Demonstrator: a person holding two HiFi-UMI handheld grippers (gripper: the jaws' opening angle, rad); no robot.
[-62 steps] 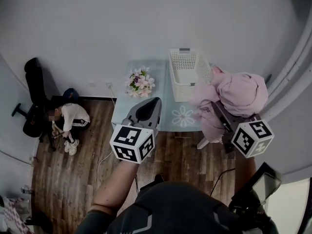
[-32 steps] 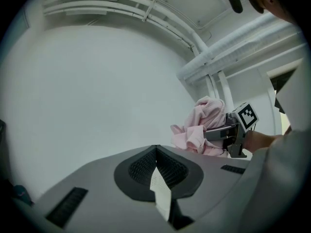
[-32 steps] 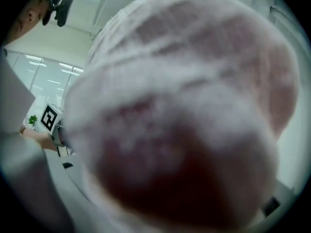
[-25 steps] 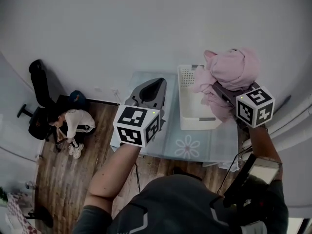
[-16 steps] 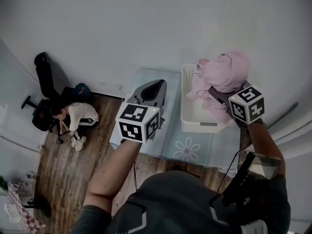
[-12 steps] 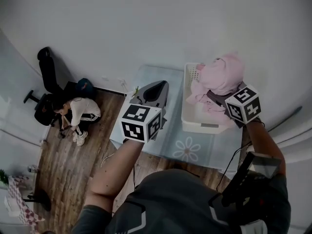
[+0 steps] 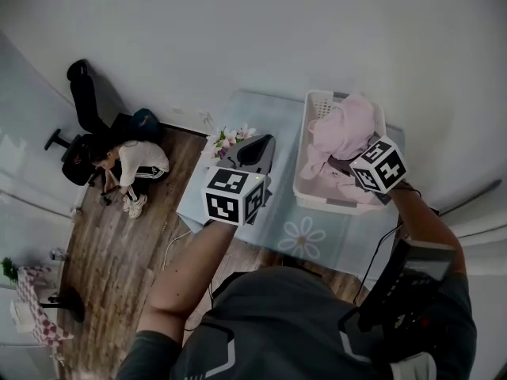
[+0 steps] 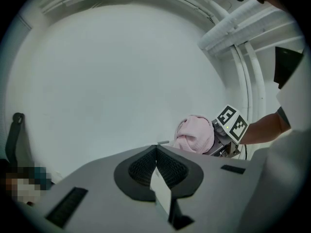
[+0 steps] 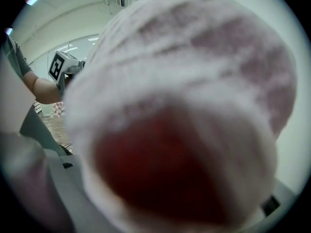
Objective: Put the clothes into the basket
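Clenching the pink clothes (image 7: 342, 129) low over the basket (image 7: 302, 172) for release, right gripper (image 7: 356, 167); left gripper (image 8: 156, 149) fingers pinched together, empty, idle.

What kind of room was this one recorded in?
Probably a spare room or small office staged for household tasks: a wood-plank floor, a plain white wall, a black office chair, and a small table holding flowers and a white basket.
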